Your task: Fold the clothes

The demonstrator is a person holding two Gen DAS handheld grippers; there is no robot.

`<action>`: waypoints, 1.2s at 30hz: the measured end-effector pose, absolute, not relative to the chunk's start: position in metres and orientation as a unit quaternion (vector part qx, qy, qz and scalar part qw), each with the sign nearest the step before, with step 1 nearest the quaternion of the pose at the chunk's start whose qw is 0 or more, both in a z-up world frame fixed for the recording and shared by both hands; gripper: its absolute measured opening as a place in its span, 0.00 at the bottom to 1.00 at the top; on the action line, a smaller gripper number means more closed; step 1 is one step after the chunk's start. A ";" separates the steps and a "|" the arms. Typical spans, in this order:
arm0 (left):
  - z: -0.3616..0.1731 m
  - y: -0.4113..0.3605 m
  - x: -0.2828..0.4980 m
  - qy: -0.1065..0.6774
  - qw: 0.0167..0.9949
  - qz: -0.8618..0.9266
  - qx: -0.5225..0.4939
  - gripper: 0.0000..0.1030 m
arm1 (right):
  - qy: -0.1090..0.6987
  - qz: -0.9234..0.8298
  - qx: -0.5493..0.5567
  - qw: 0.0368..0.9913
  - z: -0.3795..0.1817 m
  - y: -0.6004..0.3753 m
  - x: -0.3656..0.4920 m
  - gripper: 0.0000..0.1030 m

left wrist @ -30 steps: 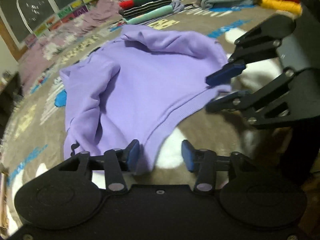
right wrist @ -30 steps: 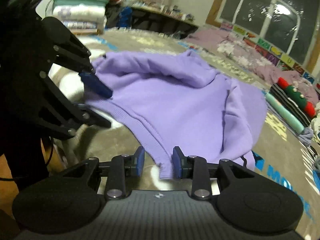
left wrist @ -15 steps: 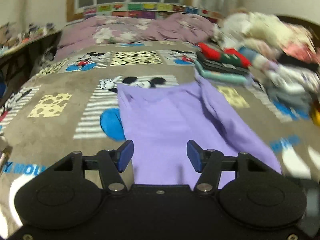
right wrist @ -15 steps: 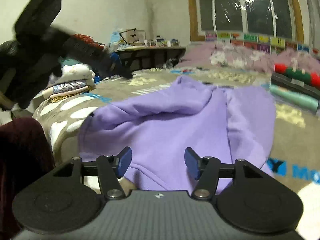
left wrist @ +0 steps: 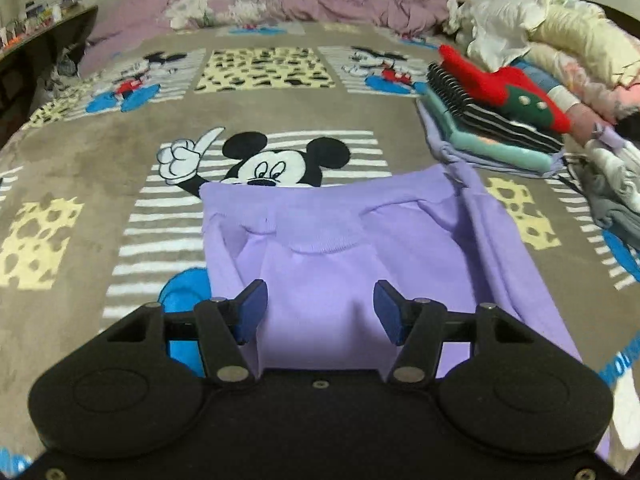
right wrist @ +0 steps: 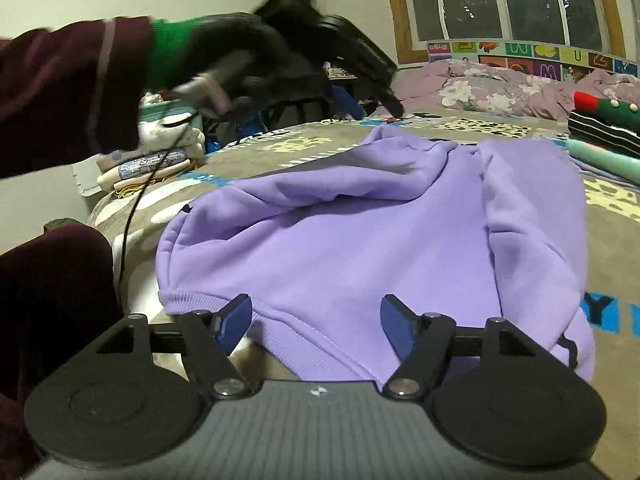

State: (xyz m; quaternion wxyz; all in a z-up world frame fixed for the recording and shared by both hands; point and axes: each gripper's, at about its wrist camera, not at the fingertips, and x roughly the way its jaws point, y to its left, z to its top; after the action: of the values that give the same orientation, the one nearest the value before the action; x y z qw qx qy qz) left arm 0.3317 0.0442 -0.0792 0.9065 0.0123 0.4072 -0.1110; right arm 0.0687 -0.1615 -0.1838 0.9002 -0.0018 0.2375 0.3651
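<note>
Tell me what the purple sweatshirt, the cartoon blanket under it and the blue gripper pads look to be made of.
Purple sweatshirt: likely cotton-blend fleece knit, matte, with a ribbed collar and soft rounded folds. Cartoon blanket: plush synthetic fleece by the look, its short nap showing brushed light and dark patches. Blue pads on the right gripper: smooth, faintly glossy, probably rubber or soft plastic; the pictures cannot settle which.

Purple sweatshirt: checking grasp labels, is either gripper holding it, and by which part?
Neither. Left gripper and right gripper are open over the purple sweatshirt, gripping nothing.
</note>
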 end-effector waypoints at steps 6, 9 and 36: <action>-0.099 0.048 0.375 0.436 0.894 -0.101 0.014 0.56 | 0.230 0.366 0.034 0.901 -0.180 -0.172 0.076 0.68; -0.110 0.045 0.390 0.453 0.885 -0.106 0.022 0.52 | 0.232 0.366 0.038 0.901 -0.182 -0.174 0.078 0.69; 0.013 0.155 0.266 0.266 0.963 -0.031 -0.024 0.06 | 0.218 0.352 0.015 0.910 -0.188 -0.164 0.075 0.69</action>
State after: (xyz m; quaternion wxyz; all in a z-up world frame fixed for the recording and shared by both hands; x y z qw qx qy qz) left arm 0.2663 0.1552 0.0127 0.9632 -0.0241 0.2659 -0.0313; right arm 0.0750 -0.1638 -0.1876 0.9099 0.0145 0.2181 0.3525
